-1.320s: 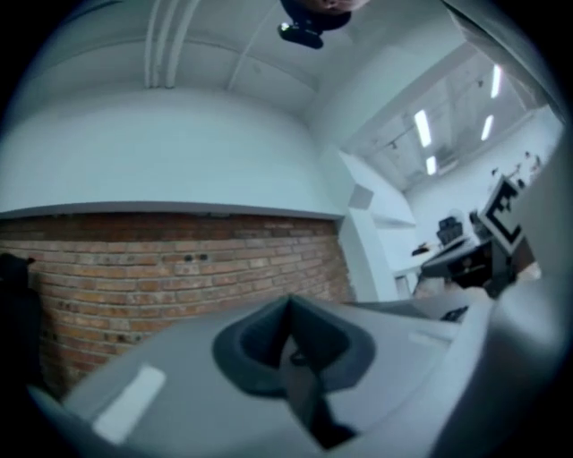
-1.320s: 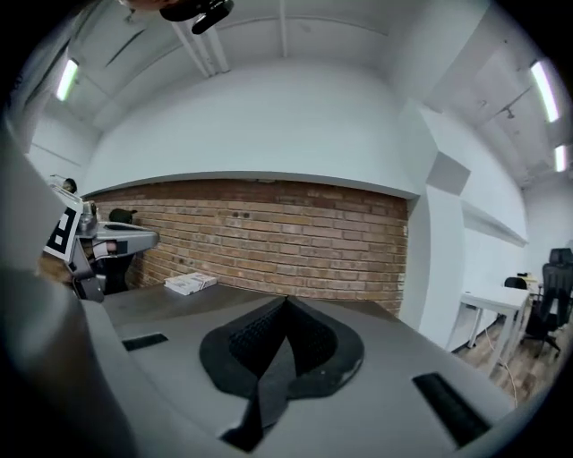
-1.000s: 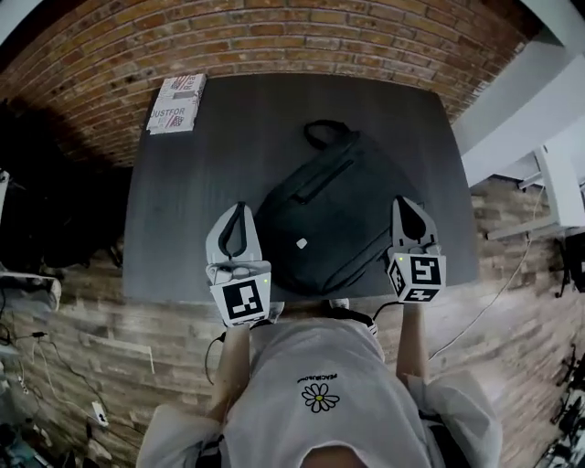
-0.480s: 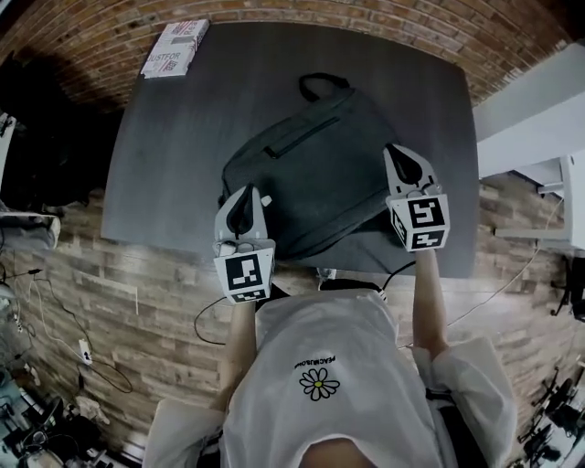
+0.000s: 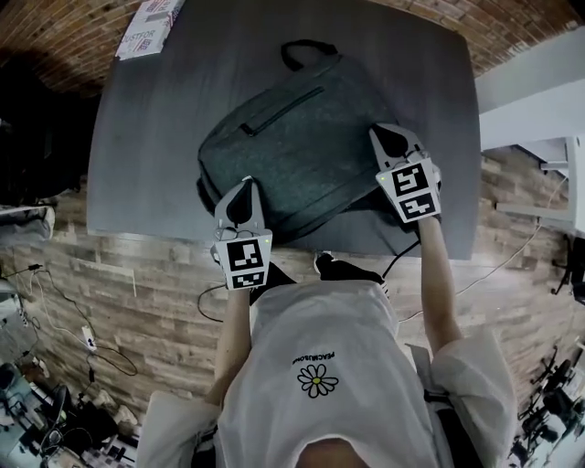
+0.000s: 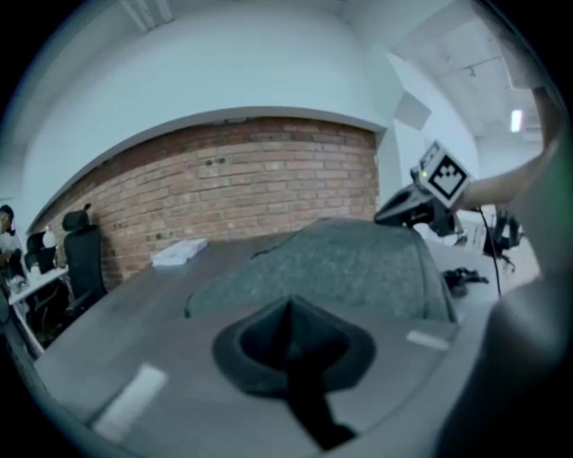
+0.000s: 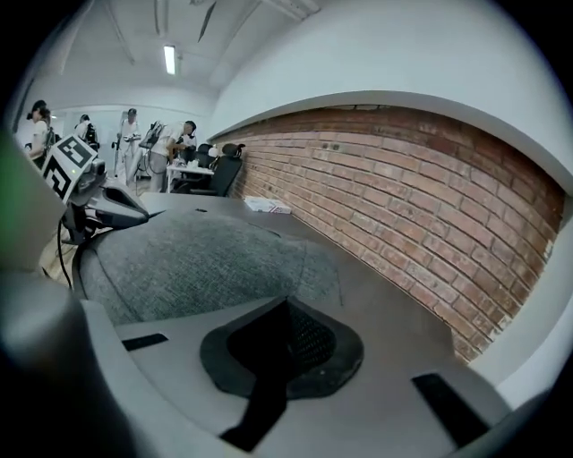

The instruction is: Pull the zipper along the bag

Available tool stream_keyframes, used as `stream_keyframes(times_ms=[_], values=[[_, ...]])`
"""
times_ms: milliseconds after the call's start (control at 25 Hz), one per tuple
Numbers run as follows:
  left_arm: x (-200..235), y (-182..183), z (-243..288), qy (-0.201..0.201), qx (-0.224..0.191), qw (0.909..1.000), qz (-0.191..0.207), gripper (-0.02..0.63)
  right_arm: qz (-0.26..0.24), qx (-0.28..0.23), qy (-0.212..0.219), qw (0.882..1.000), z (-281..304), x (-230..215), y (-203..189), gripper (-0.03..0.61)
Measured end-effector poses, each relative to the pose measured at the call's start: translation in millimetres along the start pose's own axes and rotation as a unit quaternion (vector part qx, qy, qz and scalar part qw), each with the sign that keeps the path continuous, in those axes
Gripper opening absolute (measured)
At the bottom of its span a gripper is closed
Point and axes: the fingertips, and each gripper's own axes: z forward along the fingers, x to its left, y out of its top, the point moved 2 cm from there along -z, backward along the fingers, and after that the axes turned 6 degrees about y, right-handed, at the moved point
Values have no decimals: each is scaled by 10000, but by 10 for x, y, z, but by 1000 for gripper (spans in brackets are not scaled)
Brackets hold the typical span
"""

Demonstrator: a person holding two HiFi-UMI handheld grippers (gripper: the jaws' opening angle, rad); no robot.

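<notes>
A person stands at a dark grey rectangular table point(image 5: 146, 174) set against a brick wall, holding a grey two-jaw gripper in each hand. A dark grey fabric backpack-style bag point(image 5: 302, 146) lies flat in the middle of the table, its carry loop pointing away from the person. A slanted zipper line point(image 5: 283, 110) runs across the bag's upper face.

The left gripper point(image 5: 242, 186) sits at the bag's near left corner and the right gripper point(image 5: 384, 135) at its right edge. Whether either tip touches the fabric is unclear. Each gripper's own view shows its jaws pressed together with nothing between them, and the bag's woven surface just ahead.

A white printed box point(image 5: 146, 27) lies at the table's far left corner, well apart from the bag.

The task appears to be at the approach step, with the zipper untouched. The next move likely calls for one gripper to spread its jaws and pinch the small zipper pull, which is too small to locate confidently here. The other gripper would need to steady the soft bag so it does not slide as the pull travels.
</notes>
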Motion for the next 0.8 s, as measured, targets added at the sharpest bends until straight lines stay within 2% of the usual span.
stream_keyframes(times_ms=[120, 280, 520, 680, 800], values=[[0, 3, 96, -64, 15, 9999, 130, 0, 59, 76, 40, 9999, 0, -11, -46, -2], [21, 101, 384, -423, -142, 9972, 598, -2, 469, 163, -192, 9986, -86, -51, -173, -2], [-76, 355, 962, -935, -540, 9802, 1657, -2, 1290, 296, -712, 9886, -384, -88, -451, -2], [-82, 476, 1397, -1212, -398, 9802, 1515, -2, 1908, 406, -1220, 9732, -579, -47, -606, -2], [-152, 579, 1623, -1463, -401, 9731, 1734, -2, 2255, 458, -1484, 9618, -648, -20, -654, -2]])
